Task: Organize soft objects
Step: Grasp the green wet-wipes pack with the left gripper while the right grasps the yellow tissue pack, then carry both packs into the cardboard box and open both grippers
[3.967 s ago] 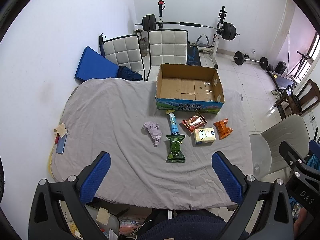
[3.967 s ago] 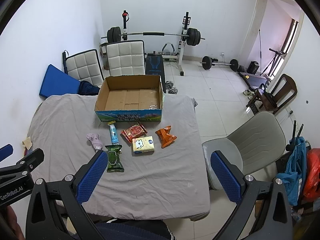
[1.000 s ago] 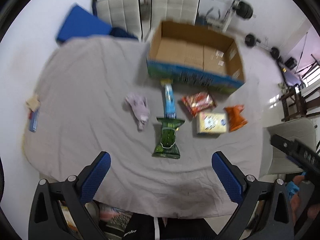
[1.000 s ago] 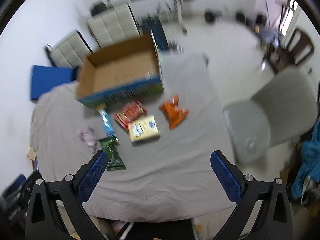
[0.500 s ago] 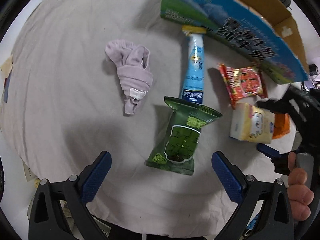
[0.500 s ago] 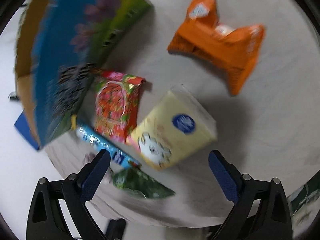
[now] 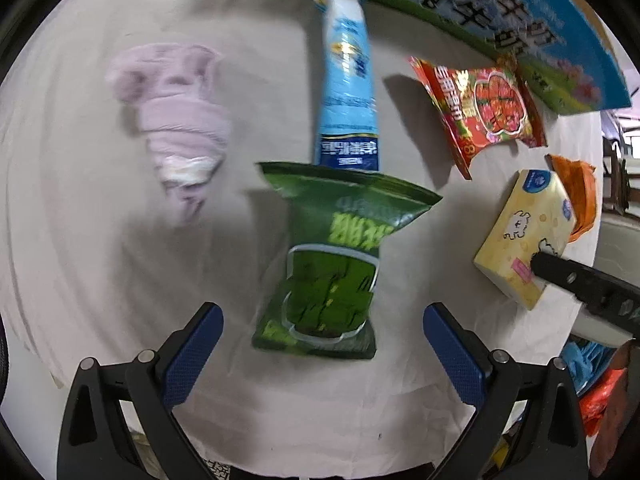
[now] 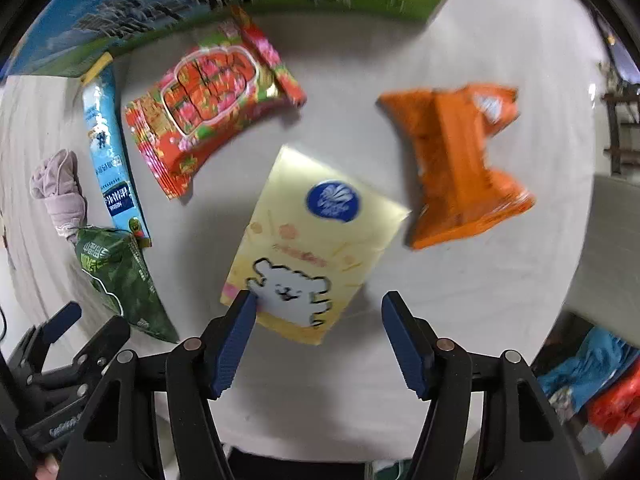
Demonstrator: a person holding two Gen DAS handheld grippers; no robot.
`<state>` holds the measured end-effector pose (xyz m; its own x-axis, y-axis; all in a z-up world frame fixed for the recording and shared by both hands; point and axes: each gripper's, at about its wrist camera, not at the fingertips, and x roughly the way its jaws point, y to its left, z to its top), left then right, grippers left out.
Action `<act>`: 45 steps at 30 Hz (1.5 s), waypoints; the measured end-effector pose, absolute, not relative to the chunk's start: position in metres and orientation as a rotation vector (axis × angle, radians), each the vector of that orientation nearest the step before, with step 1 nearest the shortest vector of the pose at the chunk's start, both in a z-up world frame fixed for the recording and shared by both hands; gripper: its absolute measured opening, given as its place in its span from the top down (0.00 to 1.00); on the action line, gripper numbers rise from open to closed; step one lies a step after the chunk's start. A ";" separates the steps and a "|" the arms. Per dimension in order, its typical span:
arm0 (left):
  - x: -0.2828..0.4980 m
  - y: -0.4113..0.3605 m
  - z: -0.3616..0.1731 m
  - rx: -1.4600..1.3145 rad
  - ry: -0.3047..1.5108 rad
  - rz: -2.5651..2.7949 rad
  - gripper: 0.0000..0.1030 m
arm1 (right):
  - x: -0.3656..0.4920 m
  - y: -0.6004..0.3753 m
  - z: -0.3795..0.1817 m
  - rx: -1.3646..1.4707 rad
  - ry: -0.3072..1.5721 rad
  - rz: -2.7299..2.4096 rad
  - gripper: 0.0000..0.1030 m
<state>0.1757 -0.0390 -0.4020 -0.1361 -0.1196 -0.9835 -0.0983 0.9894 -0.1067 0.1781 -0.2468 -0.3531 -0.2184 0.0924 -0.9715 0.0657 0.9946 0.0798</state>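
With both grippers spread wide and empty, the left gripper (image 7: 320,340) straddles the green bag (image 7: 332,264) mid-table while the right gripper (image 8: 316,320) lines up on the tissue pack (image 8: 312,240) nearer the table's right edge, presumably to load the box (image 7: 500,20).

black gripper frames, silver screws, ribbed blue fingers (image 8: 234,340), bare skin

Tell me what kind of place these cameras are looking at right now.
Probably a home, at a table draped in a wrinkled grey cloth. Household goods lie on it: a yellow tissue pack with a cartoon bear, a green snack bag and a printed blue-and-green cardboard box.
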 end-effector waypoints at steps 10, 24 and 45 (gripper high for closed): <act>0.157 -0.054 -0.424 -0.099 1.723 0.003 0.65 | 0.166 -0.235 -0.364 0.285 1.798 -0.009 0.36; 0.144 -0.076 -0.428 -0.081 1.709 0.023 0.68 | 0.139 -0.221 -0.401 0.163 1.763 -0.078 0.36; 0.135 -0.092 -0.223 -0.071 1.387 -0.099 0.69 | 0.065 -0.220 -0.255 0.185 1.546 0.138 0.37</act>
